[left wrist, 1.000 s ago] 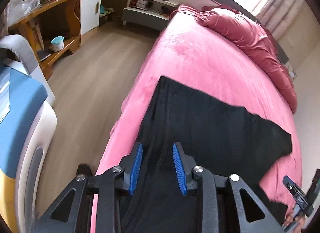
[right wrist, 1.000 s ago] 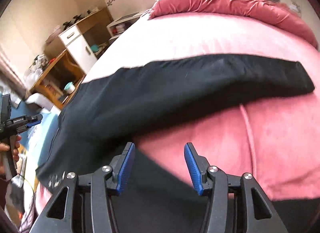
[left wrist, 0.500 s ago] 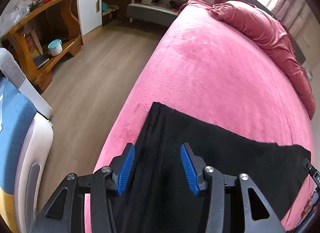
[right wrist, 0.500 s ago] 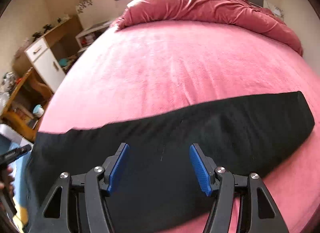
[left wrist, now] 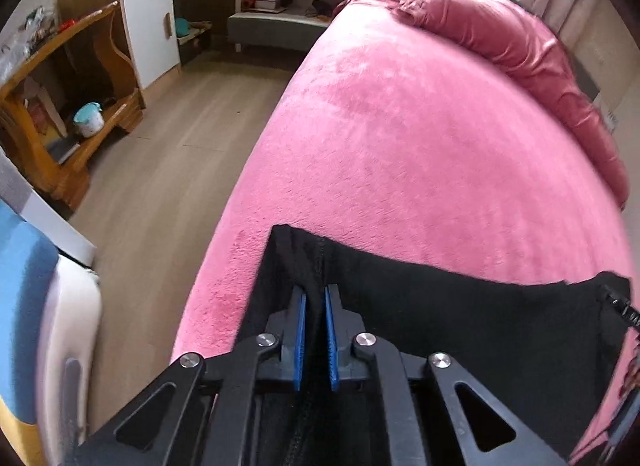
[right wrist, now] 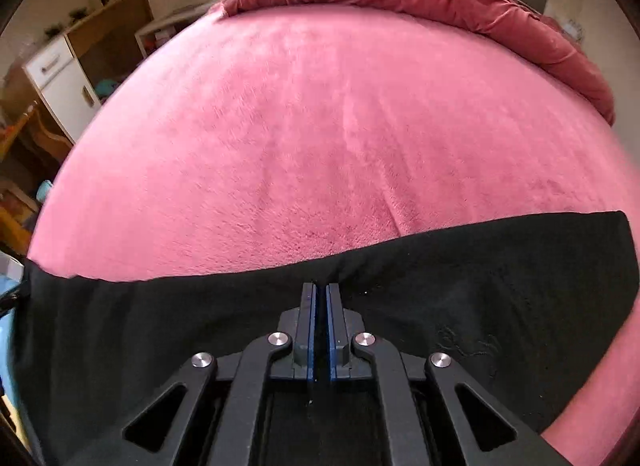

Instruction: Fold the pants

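Left wrist: left gripper (left wrist: 315, 298) has just closed, blue pads (left wrist: 299, 340) pinching a raised ridge of the black pants (left wrist: 460, 306) near their end by the bed's floor-side edge. Pants lie flat across the near part of the pink bed (left wrist: 400, 137) (crumpled duvet (left wrist: 520, 45) at far end).

Right wrist: right gripper (right wrist: 320, 294) has also just closed, jaws nearly together, clamping the pants' (right wrist: 500, 286) far edge, which puckers up at the tips. Pants span the view's width.
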Demonstrator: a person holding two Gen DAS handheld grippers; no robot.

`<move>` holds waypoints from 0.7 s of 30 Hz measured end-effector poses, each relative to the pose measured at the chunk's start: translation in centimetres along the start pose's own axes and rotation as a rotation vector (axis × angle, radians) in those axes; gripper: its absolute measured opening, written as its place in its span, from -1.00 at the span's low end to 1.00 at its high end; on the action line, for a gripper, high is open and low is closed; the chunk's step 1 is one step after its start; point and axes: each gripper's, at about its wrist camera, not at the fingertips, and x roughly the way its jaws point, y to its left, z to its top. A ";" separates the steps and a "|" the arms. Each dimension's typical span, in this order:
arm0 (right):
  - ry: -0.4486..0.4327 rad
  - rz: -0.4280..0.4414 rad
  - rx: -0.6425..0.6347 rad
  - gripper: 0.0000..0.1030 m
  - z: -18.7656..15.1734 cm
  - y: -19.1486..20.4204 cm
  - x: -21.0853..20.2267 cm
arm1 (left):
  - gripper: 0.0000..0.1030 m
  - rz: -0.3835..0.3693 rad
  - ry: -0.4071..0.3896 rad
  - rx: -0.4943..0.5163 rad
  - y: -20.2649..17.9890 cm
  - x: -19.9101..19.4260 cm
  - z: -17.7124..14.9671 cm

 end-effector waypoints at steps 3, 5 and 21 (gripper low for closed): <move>-0.055 0.024 0.009 -0.92 -0.7 -0.9 -2.3 | -0.85 -0.066 -0.056 -0.018 0.3 -2.1 -0.3; -0.098 0.036 0.004 -0.92 -1.7 -1.5 -4.3 | -0.85 -0.092 -0.099 -0.010 0.4 -4.0 -0.8; -0.165 0.115 0.077 -1.00 -17.9 -3.7 -13.4 | -0.86 -0.272 -0.143 0.025 3.6 -15.1 -14.3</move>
